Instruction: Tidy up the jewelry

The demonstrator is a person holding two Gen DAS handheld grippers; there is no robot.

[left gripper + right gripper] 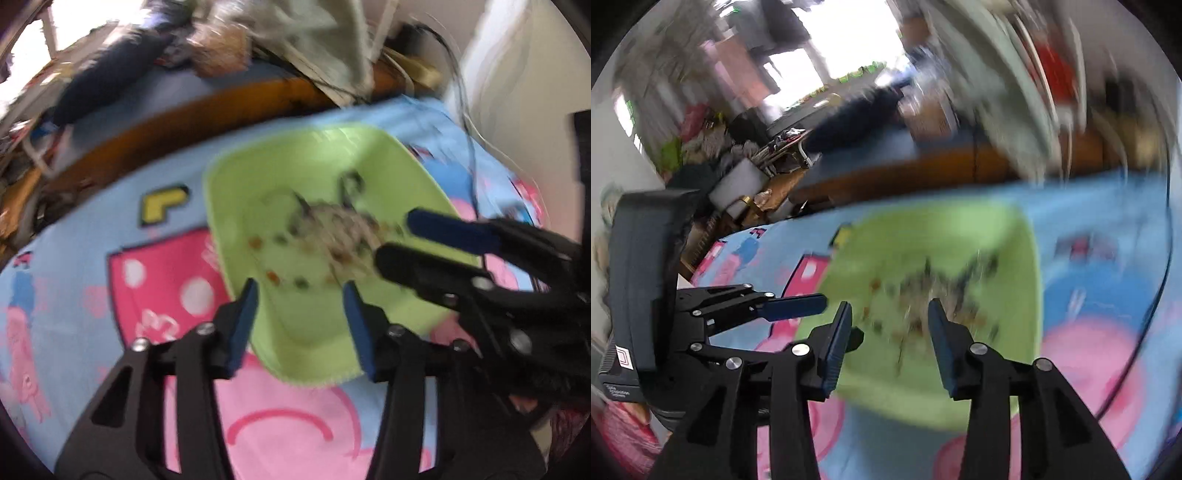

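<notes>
Below both pairs of fingers lies a green tray [258,177] on a blue and pink cartoon-print cloth [110,229], with a tangled heap of jewelry [343,229] near its middle and a few small beads scattered around the heap. Left gripper [300,293]: jaws apart with nothing between them, the blue-padded fingertips [248,295] hanging over the near part of the tray, the jewelry just beyond the tips and slightly toward the right finger. Right gripper [889,314]: jaws likewise parted and empty, the heap [934,291] directly ahead of and between the fingertips [936,317] in the right wrist view; whether they touch it cannot be told through the blur. Each gripper appears in the other's view, the right one [399,240] entering from the right over the tray's far edge, the left one [827,317] from the left beside the tray [923,229]. Beyond the cloth runs a brown wooden edge [221,107] backed by blurred clutter.
</notes>
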